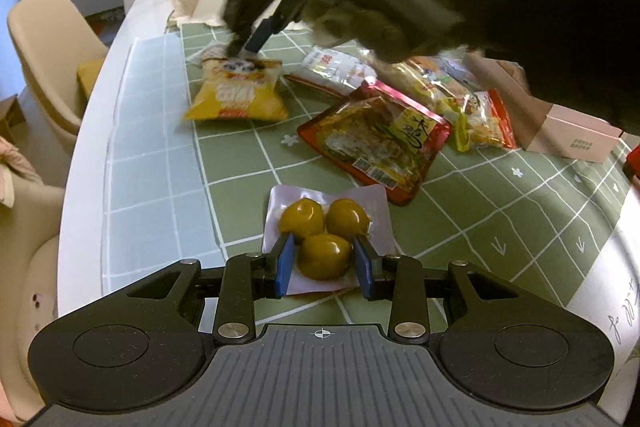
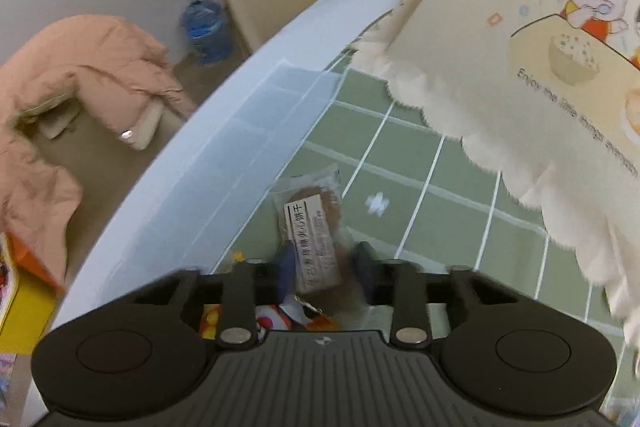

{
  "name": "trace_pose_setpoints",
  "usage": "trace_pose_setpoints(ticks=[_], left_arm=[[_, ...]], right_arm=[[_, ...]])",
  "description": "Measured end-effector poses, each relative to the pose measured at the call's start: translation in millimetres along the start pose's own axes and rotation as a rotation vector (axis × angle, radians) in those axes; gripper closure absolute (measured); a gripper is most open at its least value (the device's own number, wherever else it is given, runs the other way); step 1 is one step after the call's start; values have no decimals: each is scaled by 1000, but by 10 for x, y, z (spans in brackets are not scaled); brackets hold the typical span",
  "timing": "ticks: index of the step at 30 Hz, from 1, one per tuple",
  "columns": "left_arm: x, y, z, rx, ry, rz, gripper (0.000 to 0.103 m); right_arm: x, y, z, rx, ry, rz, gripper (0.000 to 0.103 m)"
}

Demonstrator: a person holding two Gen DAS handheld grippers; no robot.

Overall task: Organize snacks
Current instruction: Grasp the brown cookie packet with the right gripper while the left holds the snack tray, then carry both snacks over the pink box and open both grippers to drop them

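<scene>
Green checked cloth covers our table (image 1: 256, 163), with snack bags lying all over it. Our left gripper (image 1: 325, 259) pinches a soft, slippery pouch (image 1: 326, 239) of three round yellow balls at its near end. Our right gripper (image 2: 324, 267) looks partly spread around a light cookie pack (image 2: 316, 227); its label is too blurry to read. On a cover (image 2: 520, 39) we read "Enjoy the little things".

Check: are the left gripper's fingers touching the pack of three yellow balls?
Touching. The left wrist view shows both blue fingers pressed against the near ball of the vacuum pack, one on each side.

Biscuit packet (image 2: 316, 239) — blurred, tool-flanked
</scene>
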State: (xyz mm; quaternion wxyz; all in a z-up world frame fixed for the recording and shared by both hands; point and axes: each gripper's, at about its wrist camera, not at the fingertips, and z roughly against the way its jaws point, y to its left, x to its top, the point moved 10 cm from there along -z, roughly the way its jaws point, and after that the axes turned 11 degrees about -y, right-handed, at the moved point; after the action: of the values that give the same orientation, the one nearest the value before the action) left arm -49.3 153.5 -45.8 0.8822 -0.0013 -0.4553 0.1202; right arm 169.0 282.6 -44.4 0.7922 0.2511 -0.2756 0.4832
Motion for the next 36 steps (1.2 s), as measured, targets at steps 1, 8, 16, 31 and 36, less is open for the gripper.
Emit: trace_pose_setpoints(ticks=[1, 8, 16, 31, 36], left_arm=[[3, -1, -4, -3, 3, -3, 66], [-6, -44, -6, 14, -3, -36, 66], [-75, -80, 67, 28, 3, -23, 66], [-58, -72, 59, 13, 1, -22, 66], [-77, -275, 82, -27, 23, -115, 70]], right_arm=[[-42, 14, 122, -3, -8, 9, 102], [-204, -72, 1002, -16, -80, -20, 101], [-36, -32, 458, -119, -90, -42, 51], [59, 154, 666, -104, -150, 16, 74], [-79, 112, 1729, -119, -282, 5, 74]])
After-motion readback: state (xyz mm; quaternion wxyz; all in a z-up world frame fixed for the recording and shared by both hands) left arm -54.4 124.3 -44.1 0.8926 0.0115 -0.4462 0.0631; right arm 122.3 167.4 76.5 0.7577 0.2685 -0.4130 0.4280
